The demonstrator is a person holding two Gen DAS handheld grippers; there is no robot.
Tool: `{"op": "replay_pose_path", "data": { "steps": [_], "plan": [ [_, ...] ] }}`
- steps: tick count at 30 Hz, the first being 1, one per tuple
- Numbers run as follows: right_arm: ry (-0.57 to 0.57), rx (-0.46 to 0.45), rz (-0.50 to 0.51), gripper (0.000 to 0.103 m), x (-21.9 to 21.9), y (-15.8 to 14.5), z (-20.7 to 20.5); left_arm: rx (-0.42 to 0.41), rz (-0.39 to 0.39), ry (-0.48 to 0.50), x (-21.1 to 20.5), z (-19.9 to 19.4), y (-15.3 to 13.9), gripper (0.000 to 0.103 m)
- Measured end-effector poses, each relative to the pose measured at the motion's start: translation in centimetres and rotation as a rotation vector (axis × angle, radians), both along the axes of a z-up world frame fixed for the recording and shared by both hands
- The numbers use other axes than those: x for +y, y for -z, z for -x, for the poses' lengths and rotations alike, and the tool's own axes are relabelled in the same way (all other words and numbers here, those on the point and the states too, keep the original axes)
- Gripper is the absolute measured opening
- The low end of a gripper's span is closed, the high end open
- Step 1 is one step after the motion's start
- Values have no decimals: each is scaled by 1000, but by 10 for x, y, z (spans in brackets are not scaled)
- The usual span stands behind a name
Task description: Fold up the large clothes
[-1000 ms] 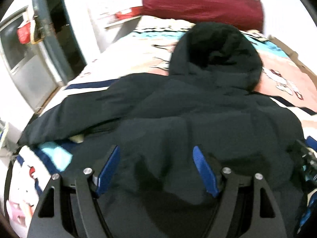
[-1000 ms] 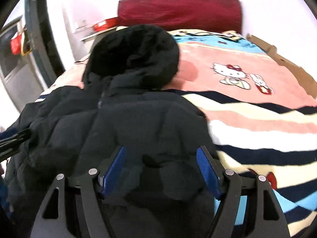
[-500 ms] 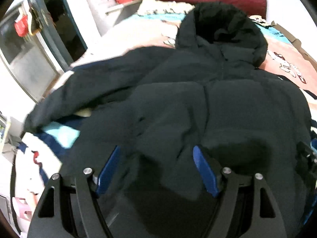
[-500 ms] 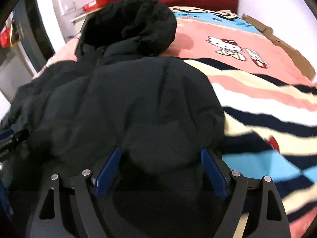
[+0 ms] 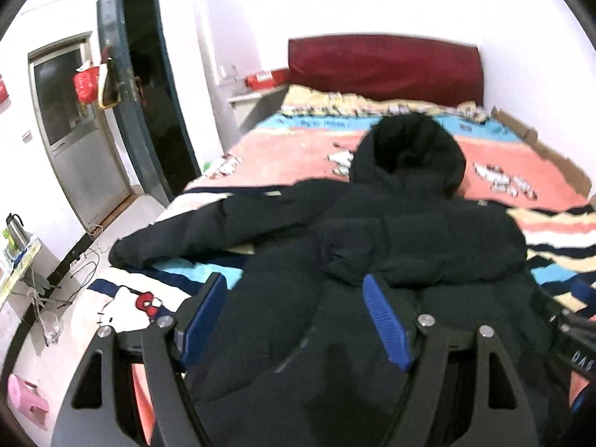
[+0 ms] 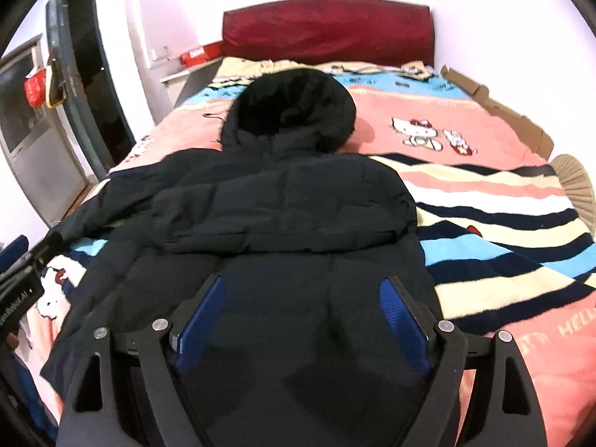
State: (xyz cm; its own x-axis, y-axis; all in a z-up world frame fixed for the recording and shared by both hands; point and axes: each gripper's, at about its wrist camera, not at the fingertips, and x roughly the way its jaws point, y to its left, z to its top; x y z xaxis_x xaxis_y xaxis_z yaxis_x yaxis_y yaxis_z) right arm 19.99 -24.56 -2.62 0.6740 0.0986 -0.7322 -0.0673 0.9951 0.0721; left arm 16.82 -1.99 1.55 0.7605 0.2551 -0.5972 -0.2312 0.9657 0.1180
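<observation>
One black hooded jacket (image 5: 391,231) lies on the bed (image 5: 290,156), hood (image 5: 408,149) toward the red headboard (image 5: 383,67): laid out flat so the folds can be made in turn. One sleeve (image 5: 208,223) reaches out to the left edge, not yet folded; the right sleeve (image 6: 290,216) lies across the chest, judged as the first fold done. Left tongs (image 5: 294,320) hover over the lower hem, jaws spread, nothing pinched. Right tongs (image 6: 301,316) likewise spread above the hem; jaws have just been opening, nothing between the pads. Count: one jacket, one hood, two sleeves, two tongs, one striped blanket (image 6: 503,223).
</observation>
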Motion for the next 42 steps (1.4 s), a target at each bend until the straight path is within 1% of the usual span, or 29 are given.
{"op": "replay_pose_path", "data": {
  "steps": [4, 10, 14, 18, 22, 29, 37, 42],
  "plan": [
    [-15, -54, 27, 87, 20, -19, 27, -54, 43, -1, 22, 33, -11, 75],
    [-10, -105, 23, 89, 36, -36, 54, -89, 99, 8, 43, 66, -15, 75],
    [-1, -125, 43, 91, 43, -40, 67, -115, 113, 5, 57, 82, -16, 75],
    [3, -120, 63, 92, 46, -35, 71, -130, 114, 0, 65, 92, -15, 75],
    [5, -107, 84, 92, 48, -26, 69, -134, 131, -6, 73, 94, -11, 75],
    [34, -81, 109, 92, 43, -8, 58, -113, 143, -26, 91, 84, 3, 75],
    [91, -38, 104, 93, 29, 11, 33, -50, 148, -80, 125, 59, 29, 75],
    [119, -4, 100, 93, 21, 26, 16, -12, 180, -126, 153, 42, 48, 75]
  ]
}}
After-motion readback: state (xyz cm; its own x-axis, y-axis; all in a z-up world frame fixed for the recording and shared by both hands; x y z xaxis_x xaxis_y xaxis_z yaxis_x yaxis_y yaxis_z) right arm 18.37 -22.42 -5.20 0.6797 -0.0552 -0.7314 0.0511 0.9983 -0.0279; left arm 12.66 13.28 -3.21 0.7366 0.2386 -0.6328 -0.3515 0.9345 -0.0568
